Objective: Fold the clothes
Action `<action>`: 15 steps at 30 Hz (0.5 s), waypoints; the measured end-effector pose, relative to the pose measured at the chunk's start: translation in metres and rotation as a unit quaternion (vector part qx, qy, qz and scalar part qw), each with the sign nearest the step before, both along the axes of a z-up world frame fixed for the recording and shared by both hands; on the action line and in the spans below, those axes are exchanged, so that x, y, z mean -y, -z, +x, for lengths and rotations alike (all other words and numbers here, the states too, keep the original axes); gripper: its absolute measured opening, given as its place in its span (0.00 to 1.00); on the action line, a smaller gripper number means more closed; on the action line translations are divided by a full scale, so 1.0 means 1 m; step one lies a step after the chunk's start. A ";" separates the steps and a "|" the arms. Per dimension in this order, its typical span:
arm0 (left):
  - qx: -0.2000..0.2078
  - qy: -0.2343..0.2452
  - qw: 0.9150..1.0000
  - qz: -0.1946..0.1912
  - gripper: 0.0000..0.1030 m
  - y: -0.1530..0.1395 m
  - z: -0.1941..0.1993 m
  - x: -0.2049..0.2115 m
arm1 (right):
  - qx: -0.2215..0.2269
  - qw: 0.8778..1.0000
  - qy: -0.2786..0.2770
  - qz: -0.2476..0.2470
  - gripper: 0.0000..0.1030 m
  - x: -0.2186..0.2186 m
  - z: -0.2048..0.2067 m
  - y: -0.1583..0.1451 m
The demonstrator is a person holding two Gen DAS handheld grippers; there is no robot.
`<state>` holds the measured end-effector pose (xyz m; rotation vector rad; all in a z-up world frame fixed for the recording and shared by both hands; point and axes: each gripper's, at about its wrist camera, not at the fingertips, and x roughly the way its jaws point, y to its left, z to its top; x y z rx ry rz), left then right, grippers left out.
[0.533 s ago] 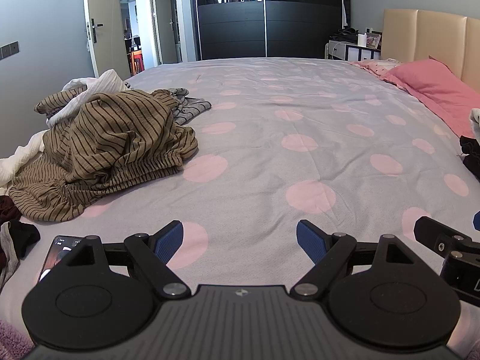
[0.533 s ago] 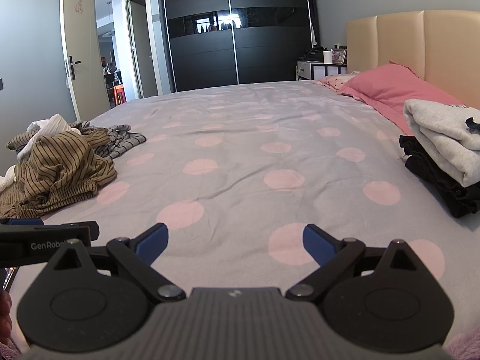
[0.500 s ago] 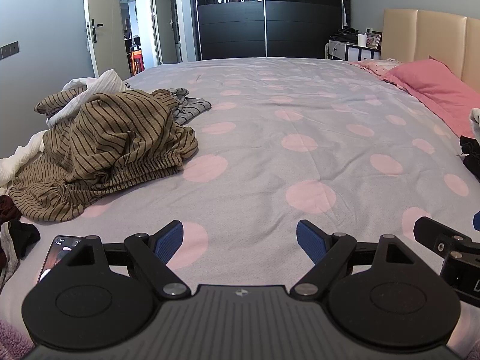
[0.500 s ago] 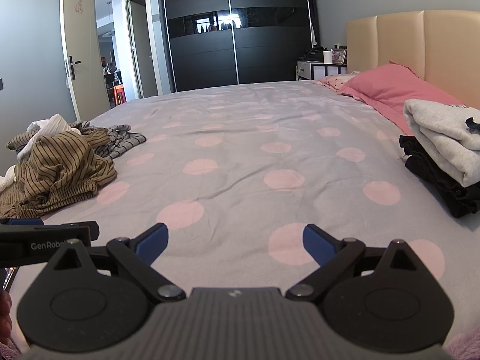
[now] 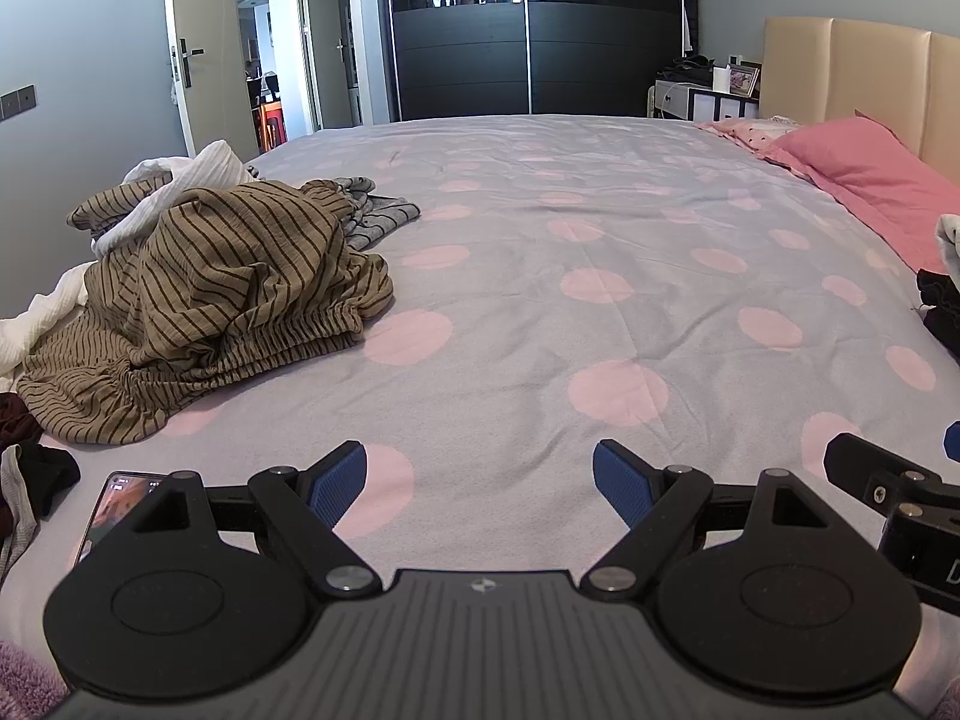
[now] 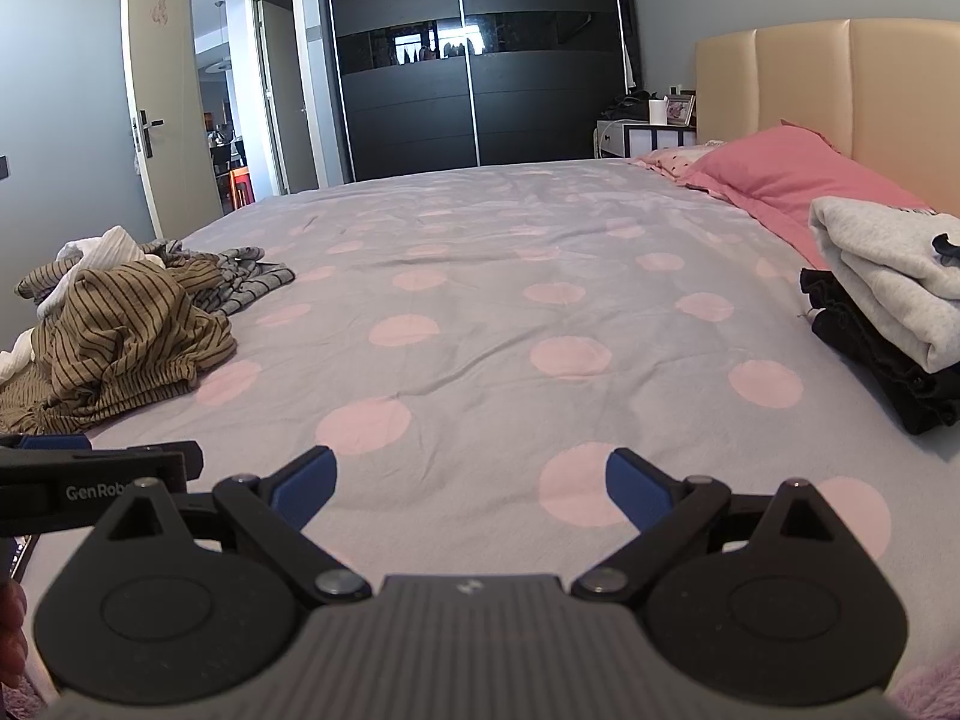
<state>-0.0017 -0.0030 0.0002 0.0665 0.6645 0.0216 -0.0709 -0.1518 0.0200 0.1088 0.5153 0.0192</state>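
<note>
Holding still, both hand-held grippers (image 5: 479,483) (image 6: 471,483) stay wide open above the bedspread (image 5: 540,300).

The left gripper (image 5: 479,483), a black two-finger tool with ribbed blue pads (image 5: 331,483) on hinged black link arms, hangs with its jaws spread wide and nothing between them, tilted downward. The right gripper (image 6: 471,489), of the same black build with blue pads (image 6: 639,489), is likewise spread wide and holds nothing. The two sit side by side, each showing at the near edge of the other's view.
</note>
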 end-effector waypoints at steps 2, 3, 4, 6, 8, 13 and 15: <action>0.000 0.000 1.000 0.000 0.81 0.000 0.000 0.000 | 0.000 1.000 0.000 0.000 0.95 0.000 0.000 0.000; 0.000 0.000 1.000 0.000 0.81 0.000 0.000 0.001 | 0.000 1.000 0.000 0.000 0.95 -0.001 0.000 0.001; 0.000 0.000 1.000 0.000 0.81 0.000 -0.001 0.001 | 0.000 1.000 0.000 0.000 0.95 -0.001 0.000 0.001; 0.000 0.001 1.000 0.000 0.81 -0.001 -0.001 0.001 | 0.000 1.000 0.000 0.000 0.95 -0.001 -0.001 0.001; 0.000 0.000 1.000 0.000 0.81 -0.001 -0.001 0.001 | 0.000 1.000 -0.001 0.000 0.95 -0.002 -0.001 0.001; 0.000 -0.002 1.000 0.000 0.81 -0.002 -0.002 0.001 | 0.001 1.000 -0.002 0.000 0.95 -0.001 -0.003 0.000; 0.001 -0.002 1.000 0.000 0.81 -0.002 -0.002 0.001 | 0.001 1.000 -0.002 0.000 0.95 -0.002 -0.003 0.000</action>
